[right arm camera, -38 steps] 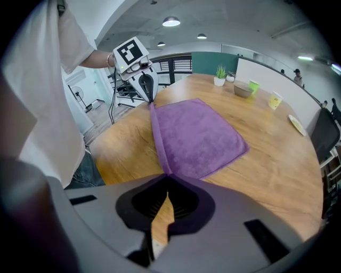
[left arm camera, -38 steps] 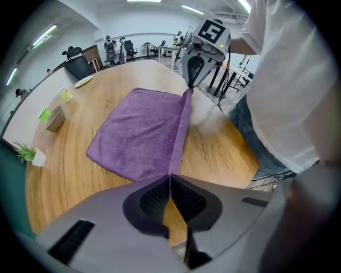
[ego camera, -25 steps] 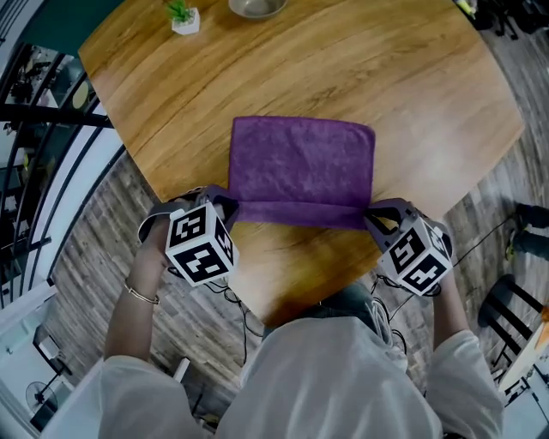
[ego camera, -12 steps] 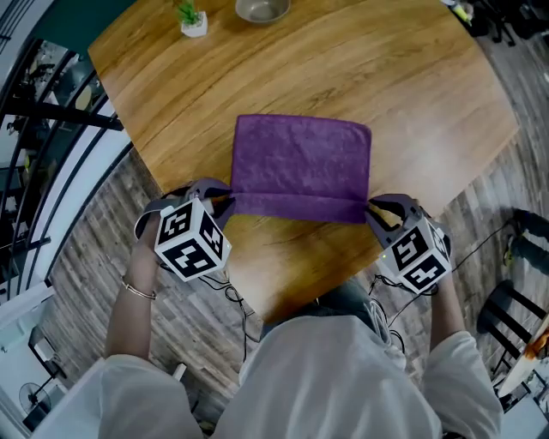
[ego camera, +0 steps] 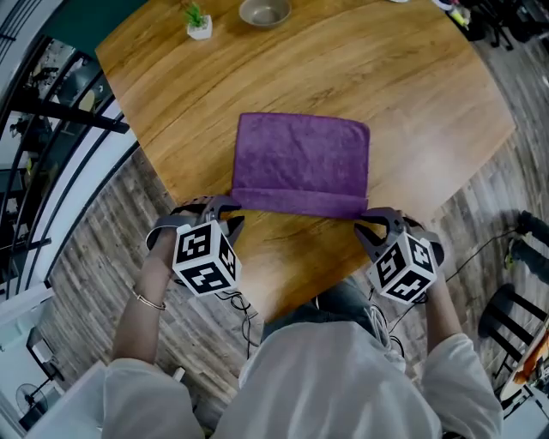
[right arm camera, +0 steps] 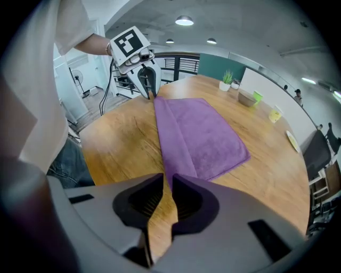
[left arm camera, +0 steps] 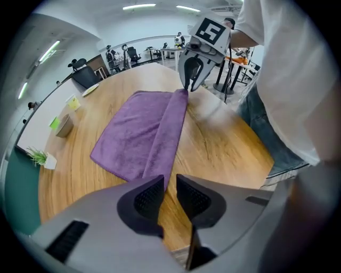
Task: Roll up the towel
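The left gripper (ego camera: 227,213) and right gripper (ego camera: 364,225) have just been opening and have drawn back from the purple towel (ego camera: 300,159); their jaws stand slightly parted, with nothing between them. The towel lies on the wooden table (ego camera: 412,94) with its near edge folded over once; the first turn seems laid, so regripping that fold likely follows.

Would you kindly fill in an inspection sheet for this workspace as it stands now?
Surface: wooden table, no spills seen.
Job's things: purple towel lies flat, near edge folded over in one narrow strip; not yet rolled.
Clutter: small potted plant and bowl at the far edge.
Grippers: left tongs and right tongs have just been opening; both open, nothing between them, beside the near corners.
Cables: wires hang below the left tongs.
Surroundings: plank floor, black railing at left.
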`<state>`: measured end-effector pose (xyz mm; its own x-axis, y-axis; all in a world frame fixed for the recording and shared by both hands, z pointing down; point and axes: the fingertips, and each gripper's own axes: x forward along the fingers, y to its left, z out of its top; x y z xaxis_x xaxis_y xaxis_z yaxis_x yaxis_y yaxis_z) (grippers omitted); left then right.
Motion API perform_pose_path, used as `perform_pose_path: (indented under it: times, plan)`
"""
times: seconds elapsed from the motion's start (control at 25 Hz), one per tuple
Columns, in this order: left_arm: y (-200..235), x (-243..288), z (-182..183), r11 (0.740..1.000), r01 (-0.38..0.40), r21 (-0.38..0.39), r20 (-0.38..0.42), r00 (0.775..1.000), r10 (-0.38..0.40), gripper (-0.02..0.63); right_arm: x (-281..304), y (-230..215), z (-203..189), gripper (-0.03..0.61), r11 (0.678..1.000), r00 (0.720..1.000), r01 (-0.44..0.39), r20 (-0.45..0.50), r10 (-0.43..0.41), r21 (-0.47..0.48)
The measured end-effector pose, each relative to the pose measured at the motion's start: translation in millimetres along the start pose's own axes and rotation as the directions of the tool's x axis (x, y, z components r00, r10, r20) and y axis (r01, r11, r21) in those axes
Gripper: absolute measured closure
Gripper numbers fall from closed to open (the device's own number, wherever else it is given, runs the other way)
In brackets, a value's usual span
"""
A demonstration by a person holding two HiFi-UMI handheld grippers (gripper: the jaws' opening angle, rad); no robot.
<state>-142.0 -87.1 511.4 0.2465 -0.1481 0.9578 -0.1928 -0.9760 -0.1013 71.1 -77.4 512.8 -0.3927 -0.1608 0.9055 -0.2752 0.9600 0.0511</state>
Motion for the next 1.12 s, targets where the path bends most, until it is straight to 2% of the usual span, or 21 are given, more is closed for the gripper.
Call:
perform_pose_path:
  times: [0.32, 0.48, 0.72, 0.84, 0.92, 1.12]
  plan:
    - [2.9, 19.3, -5.0, 1.0, 0.005, 0.019, -0.019, 1.0, -0.005, 0.543, 19.4, -3.5, -4.9, 0.532, 0.995, 0.998, -0.008, -0.059, 0.002, -0.1]
    - [6.2, 21.6, -2.5, 1.0, 0.003, 0.016, -0.012, 1.0, -0.003, 0.559, 20.2, -5.0, -6.2, 0.54, 0.995, 0.999, -0.006, -0.052, 0.001, -0.095]
    - [9.7, 24.3, -3.7, 0.998, -0.023, 0.062, -0.023, 0.999, 0.024, 0.584, 23.0, -6.2, -5.5, 0.556, 0.996, 0.999, -0.011, -0.054, 0.006, -0.084]
    - [8.8, 23.3, -4.1, 0.998, -0.031, 0.059, -0.023, 0.999, 0.032, 0.592, 21.9, -5.1, -5.7, 0.566, 0.997, 0.999, -0.012, -0.053, 0.009, -0.073]
    - [2.2, 21.8, -5.1, 0.999, -0.013, 0.042, -0.027, 1.0, 0.014, 0.597, 19.7, 1.2, -7.7, 0.568, 0.998, 0.998, -0.029, -0.055, 0.026, -0.061]
    - [-25.6, 13.6, -10.0, 0.996, 0.093, 0.008, -0.042, 0.995, -0.093, 0.598, 11.4, 27.5, -11.6, 0.568, 0.994, 0.993, -0.109, -0.057, 0.108, -0.013]
